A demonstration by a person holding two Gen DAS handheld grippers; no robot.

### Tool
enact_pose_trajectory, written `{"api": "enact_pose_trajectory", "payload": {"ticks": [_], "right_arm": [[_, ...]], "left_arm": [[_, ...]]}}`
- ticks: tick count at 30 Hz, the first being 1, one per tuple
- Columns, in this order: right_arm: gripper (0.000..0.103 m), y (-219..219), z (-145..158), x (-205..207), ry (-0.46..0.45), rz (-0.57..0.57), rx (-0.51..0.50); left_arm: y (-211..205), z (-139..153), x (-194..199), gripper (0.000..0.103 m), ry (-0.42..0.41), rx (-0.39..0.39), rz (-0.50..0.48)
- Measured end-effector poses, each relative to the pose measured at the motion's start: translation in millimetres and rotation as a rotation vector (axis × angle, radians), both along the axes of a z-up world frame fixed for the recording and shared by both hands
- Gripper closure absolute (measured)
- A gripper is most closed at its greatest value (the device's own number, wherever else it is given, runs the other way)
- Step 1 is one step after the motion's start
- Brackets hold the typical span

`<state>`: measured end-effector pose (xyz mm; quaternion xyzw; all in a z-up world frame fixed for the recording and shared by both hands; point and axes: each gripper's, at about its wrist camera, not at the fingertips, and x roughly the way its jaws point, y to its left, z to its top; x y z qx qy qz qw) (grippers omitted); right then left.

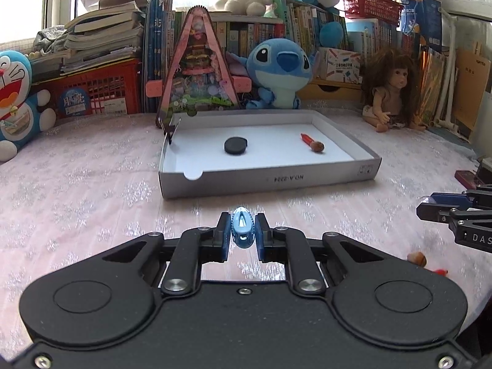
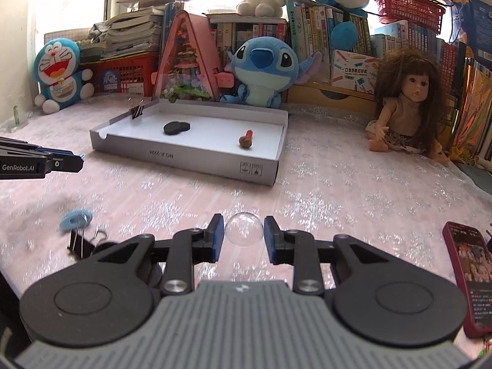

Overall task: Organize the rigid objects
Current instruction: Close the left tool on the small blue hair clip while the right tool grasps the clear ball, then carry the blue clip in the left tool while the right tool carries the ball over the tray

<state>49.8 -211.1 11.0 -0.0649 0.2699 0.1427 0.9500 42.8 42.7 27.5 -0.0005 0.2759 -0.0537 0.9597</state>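
Observation:
My left gripper (image 1: 243, 230) is shut on a small blue ridged ring (image 1: 243, 230), held just above the pink cloth in front of the grey box lid (image 1: 267, 181). My right gripper (image 2: 244, 230) is shut on a clear plastic ball (image 2: 244, 230), also lifted off the cloth. Inside the lid (image 2: 196, 166) lie a black disc (image 1: 236, 145), a red-handled acorn piece (image 1: 313, 143) and a black binder clip (image 1: 170, 130) clipped on its left wall. The right gripper's side (image 1: 455, 212) shows at the right edge of the left wrist view.
On the cloth lie another blue ring (image 2: 75, 219), a black binder clip (image 2: 81, 244), a second acorn piece (image 1: 418, 259) and a red phone (image 2: 470, 273). Plush toys, a doll (image 2: 406, 107), books and red baskets line the back.

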Motion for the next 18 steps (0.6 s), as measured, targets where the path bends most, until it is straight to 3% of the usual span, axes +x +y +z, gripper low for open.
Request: {"api": "enact_pose_trajectory", "payload": {"ticks": [18], "right_arm": [[0.070,12.7,31.4,58.6,-0.008,-0.023,0.052]], "left_arm": [[-13.9,33.3,64.1,0.088,-0.018,-0.025,-0.012]]}}
